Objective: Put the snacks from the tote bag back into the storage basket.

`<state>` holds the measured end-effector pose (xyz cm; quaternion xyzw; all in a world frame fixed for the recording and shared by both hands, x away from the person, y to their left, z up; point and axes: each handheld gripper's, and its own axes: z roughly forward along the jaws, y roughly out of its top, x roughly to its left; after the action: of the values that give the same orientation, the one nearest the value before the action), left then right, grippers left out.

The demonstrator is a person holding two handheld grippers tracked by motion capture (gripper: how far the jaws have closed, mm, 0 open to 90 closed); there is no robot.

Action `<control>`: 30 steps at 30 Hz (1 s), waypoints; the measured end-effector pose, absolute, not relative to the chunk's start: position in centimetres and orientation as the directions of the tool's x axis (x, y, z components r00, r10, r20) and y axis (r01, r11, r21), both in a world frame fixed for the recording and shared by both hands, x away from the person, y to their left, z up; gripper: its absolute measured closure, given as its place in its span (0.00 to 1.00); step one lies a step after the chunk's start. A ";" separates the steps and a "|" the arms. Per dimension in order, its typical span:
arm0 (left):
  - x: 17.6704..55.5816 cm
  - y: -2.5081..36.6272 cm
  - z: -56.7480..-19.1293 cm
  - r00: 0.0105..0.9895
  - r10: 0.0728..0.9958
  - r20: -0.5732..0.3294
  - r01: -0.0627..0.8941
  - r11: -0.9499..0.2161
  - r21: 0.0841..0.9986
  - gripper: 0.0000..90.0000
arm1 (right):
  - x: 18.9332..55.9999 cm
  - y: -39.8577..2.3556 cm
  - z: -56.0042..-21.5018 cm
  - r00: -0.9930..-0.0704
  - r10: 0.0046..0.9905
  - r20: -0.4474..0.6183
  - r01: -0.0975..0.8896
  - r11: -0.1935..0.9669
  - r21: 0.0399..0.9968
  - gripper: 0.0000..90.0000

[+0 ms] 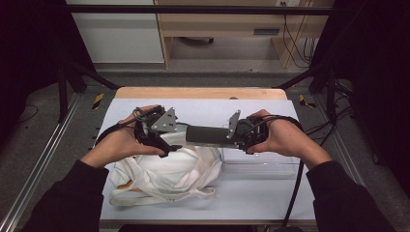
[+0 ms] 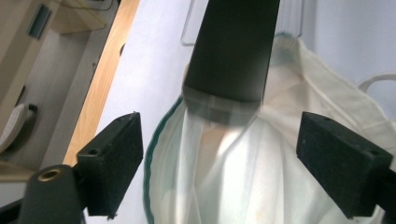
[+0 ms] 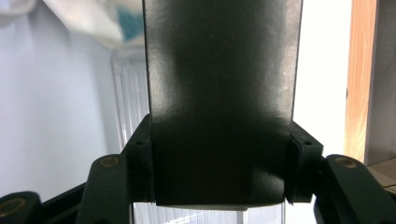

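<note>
Here the right gripper pinches a dark cylinder, left gripper spread, bag's contents hidden.

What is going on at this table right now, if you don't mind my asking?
A person works with a gripper in each hand. The right gripper is clamped on one end of a dark cylinder, holding it level above a white cloth bag. The left gripper stands open around the bag's mouth, apart from the cylinder. A clear plastic box sits beside the bag.

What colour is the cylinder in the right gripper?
Dark grey, nearly black: the cylinder shows best in the right gripper view.
</note>
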<state>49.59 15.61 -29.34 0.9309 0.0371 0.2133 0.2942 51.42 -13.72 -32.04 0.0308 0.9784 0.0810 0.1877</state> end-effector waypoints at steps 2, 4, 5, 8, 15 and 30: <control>49.7 16.8 -29.7 0.903 0.236 0.359 -0.021 -0.810 0.585 0.13 | 51.8 -14.5 -32.2 -0.929 0.101 -0.356 0.041 0.984 0.172 0.48; 49.8 17.8 -30.0 0.898 0.267 0.351 0.006 -0.803 0.596 0.12 | 52.0 -15.2 -32.3 -0.929 0.104 -0.355 0.044 0.984 0.172 0.48; 49.9 18.2 -30.1 0.895 0.284 0.344 0.020 -0.797 0.604 0.12 | 52.2 -15.7 -32.4 -0.930 0.111 -0.351 0.053 0.984 0.171 0.48; 50.0 19.5 -30.3 0.887 0.326 0.327 0.050 -0.772 0.634 0.12 | 52.5 -16.6 -32.5 -0.930 0.121 -0.346 0.062 0.982 0.178 0.48; 49.9 21.3 -30.8 0.870 0.389 0.304 0.100 -0.741 0.664 0.11 | 52.8 -18.7 -32.2 -0.930 0.141 -0.340 0.073 0.976 0.206 0.48; 49.2 25.7 -33.6 0.825 0.502 0.260 0.199 -0.688 0.698 0.08 | 53.7 -22.8 -33.2 -0.941 0.138 -0.309 0.069 0.972 0.224 0.48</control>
<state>49.20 25.70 -33.60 0.8915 0.1967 0.2214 0.3428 53.70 -22.78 -33.23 0.0528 0.9795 0.1054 0.1635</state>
